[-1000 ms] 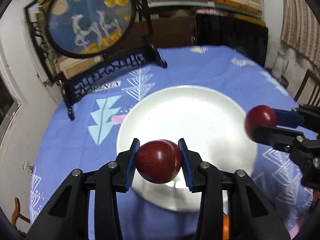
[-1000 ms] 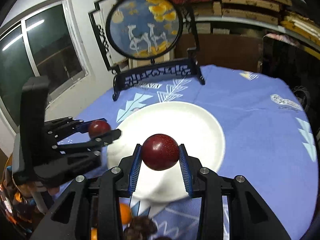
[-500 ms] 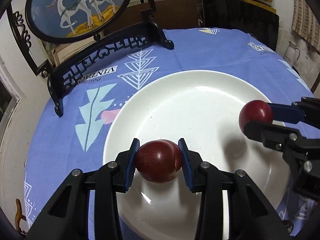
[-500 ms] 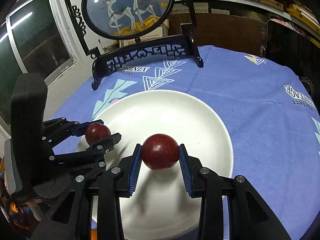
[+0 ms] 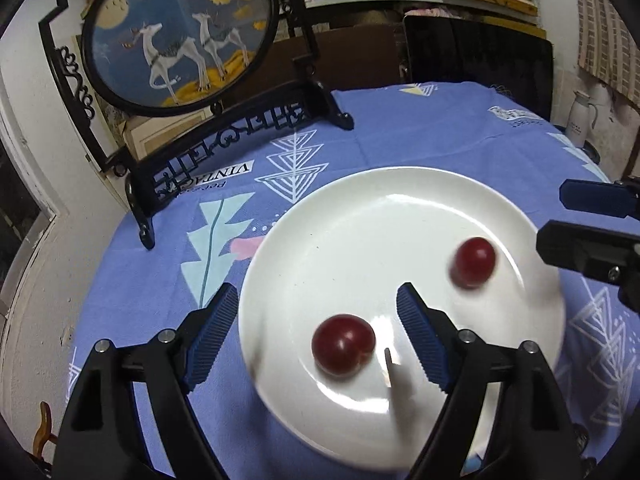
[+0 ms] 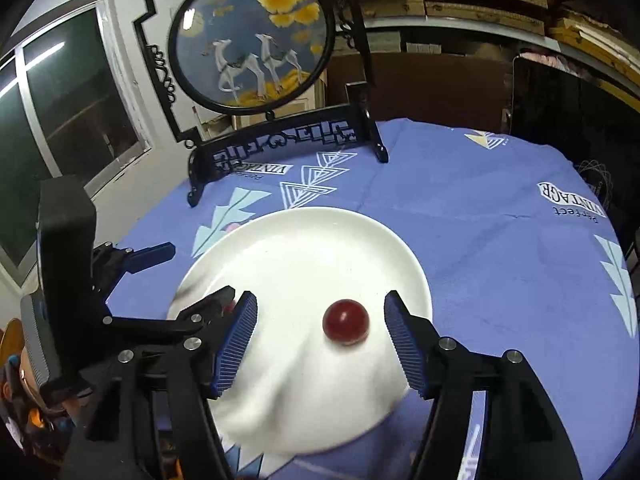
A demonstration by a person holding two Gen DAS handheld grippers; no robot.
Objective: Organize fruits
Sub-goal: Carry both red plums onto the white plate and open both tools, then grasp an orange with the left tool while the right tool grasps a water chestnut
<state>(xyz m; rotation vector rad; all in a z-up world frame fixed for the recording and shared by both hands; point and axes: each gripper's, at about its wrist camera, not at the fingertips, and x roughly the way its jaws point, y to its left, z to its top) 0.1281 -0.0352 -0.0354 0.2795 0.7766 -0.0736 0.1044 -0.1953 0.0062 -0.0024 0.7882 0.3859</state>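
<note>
Two dark red plums lie on a white plate (image 5: 360, 216). In the left wrist view the near plum (image 5: 343, 344) sits between the spread fingers of my left gripper (image 5: 316, 332), which is open and above it. The second plum (image 5: 473, 262) lies at the plate's right side, blurred, near my right gripper's fingers (image 5: 576, 248). In the right wrist view that plum (image 6: 345, 321) lies on the plate (image 6: 320, 232) between the spread fingers of my open right gripper (image 6: 320, 336). My left gripper (image 6: 180, 280) shows at the left there, open, hiding the other plum.
The plate sits on a round table with a blue patterned cloth (image 5: 420, 136). A black-framed round deer screen (image 5: 180, 36) stands at the back left. A dark chair (image 5: 476, 60) is behind the table. Orange fruit (image 6: 36, 420) lies low at the left.
Both grippers have opened and let go of their plums, which now lie on the plate. Both grippers have pulled up and back a little.
</note>
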